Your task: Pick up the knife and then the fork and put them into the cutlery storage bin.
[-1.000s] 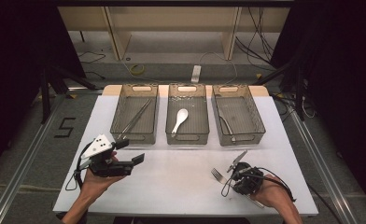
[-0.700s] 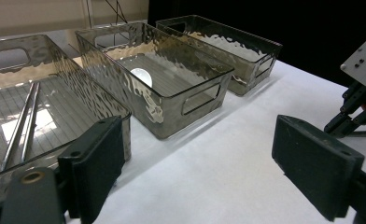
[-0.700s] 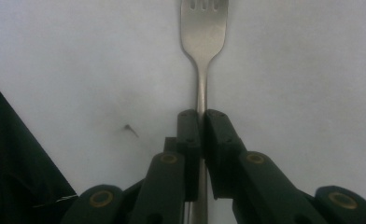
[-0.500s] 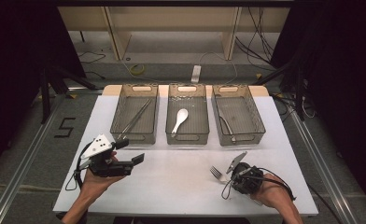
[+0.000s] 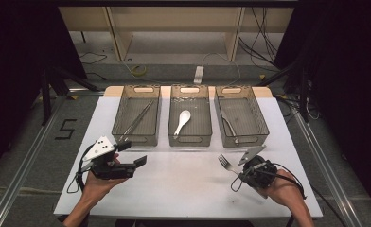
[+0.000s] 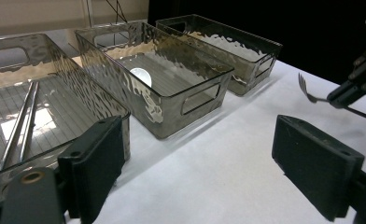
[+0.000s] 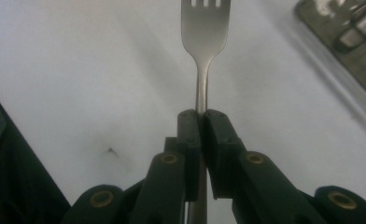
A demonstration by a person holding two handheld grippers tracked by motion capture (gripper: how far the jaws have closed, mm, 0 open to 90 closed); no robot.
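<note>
A metal fork (image 5: pixel 225 163) (image 7: pixel 204 32) is pinched by its handle in my right gripper (image 5: pixel 241 173) (image 7: pixel 200 117), which is shut on it at the front right of the white table (image 5: pixel 183 189). The tines point away from the hand and hang just above the tabletop. At the front left my left gripper (image 5: pixel 132 154) (image 6: pixel 207 161) stands open with nothing between its jaws, aimed toward the bins. The left gripper view also catches the fork (image 6: pixel 306 89) and the right gripper (image 6: pixel 354 91) at its right edge.
Three clear bins stand in a row at the back. The left bin (image 5: pixel 137 140) holds long metal sticks (image 5: pixel 137 119), the middle bin (image 5: pixel 189 140) a white spoon (image 5: pixel 182 121), the right bin (image 5: pixel 244 139) a metal utensil (image 5: pixel 229 125). Dark floor surrounds the table.
My right gripper has risen with the fork, lifting it a little off the table. The left gripper has stayed put.
</note>
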